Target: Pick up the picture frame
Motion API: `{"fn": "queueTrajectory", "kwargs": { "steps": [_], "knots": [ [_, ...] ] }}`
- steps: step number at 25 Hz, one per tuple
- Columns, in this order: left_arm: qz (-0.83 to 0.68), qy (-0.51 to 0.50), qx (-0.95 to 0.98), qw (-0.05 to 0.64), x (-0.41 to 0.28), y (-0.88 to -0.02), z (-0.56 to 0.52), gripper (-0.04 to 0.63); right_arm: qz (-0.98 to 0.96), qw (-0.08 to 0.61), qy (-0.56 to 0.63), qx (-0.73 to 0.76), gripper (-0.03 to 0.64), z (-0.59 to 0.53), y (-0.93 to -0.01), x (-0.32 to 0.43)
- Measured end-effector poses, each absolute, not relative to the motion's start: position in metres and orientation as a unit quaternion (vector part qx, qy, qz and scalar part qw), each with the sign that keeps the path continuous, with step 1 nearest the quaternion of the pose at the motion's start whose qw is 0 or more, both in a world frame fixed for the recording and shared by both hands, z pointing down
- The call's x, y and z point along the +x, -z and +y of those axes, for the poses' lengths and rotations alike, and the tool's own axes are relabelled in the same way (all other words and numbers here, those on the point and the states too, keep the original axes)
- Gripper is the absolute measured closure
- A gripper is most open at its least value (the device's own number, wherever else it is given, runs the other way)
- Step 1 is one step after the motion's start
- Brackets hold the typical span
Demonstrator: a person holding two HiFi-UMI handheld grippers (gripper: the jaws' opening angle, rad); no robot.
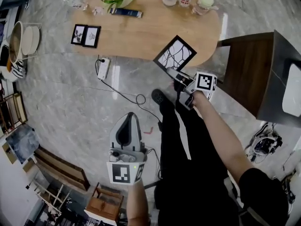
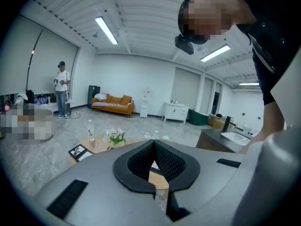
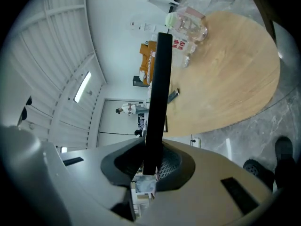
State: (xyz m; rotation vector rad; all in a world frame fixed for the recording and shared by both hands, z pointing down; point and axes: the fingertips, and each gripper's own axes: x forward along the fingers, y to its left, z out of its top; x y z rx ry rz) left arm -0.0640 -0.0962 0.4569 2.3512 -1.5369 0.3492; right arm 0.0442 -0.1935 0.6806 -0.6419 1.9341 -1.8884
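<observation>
Picture frame (image 1: 175,53) sits clamped by its edge in the right claw (image 1: 173,72), apparently held clear of the table (image 1: 155,32) beyond it, so the pickup looks done. The left claw (image 1: 127,117), off to the side, is closed and empty.
</observation>
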Motion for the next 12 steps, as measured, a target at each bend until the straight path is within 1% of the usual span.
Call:
{"fn": "queueTrajectory", "kwargs": {
  "steps": [7,12],
  "knots": [
    [-0.521,-0.107,0.837,0.131,-0.043,-0.390,-0.094,0.583,0.696,0.192,0.652,-0.233,0.552,-0.174,-0.594,0.077],
    [-0.512,-0.094,0.844,0.132,-0.029,-0.361,-0.090,0.583,0.710,0.187,0.637,-0.236,0.552,-0.161,-0.540,0.096]
  ]
}}
